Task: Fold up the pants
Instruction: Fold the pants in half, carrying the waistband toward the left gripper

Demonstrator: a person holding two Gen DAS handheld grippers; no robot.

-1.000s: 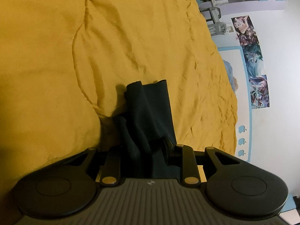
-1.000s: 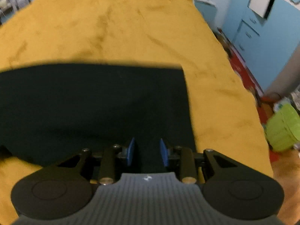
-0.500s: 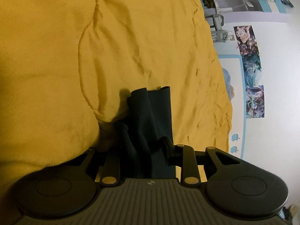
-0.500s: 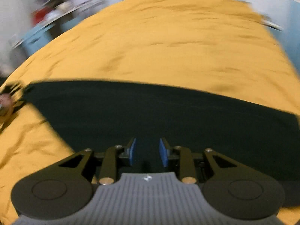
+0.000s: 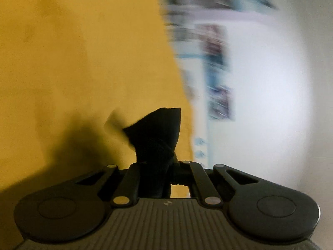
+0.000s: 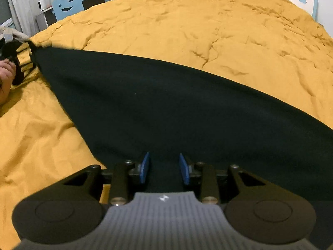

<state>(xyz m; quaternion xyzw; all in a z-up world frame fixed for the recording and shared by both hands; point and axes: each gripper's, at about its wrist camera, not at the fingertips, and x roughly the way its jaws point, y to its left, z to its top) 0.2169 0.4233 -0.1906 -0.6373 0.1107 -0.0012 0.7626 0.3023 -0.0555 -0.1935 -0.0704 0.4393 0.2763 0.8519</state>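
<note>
1. The dark pants [image 6: 187, 104] lie stretched across the yellow bed cover [image 6: 208, 31], running from the far left of the right wrist view down to its lower right edge.
2. The left gripper [image 5: 155, 166] has just been closing; its fingers are now pinched tight on a bunched end of the pants [image 5: 158, 133], which sticks out past the tips as a crumpled flap.
3. The left wrist view is heavily blurred; only the yellow cover and a pale wall [image 5: 270, 104] with pictures can be made out behind the cloth.
4. In the right wrist view that same gathered end tapers to a point at the far left, where a hand [image 6: 6, 79] holds the other tool.
5. The right gripper [image 6: 164, 169] has its blue-padded fingers [image 6: 144, 167] partly apart, having just been opening a little. The dark cloth lies flat below and between them; the pads do not press on it.
</note>
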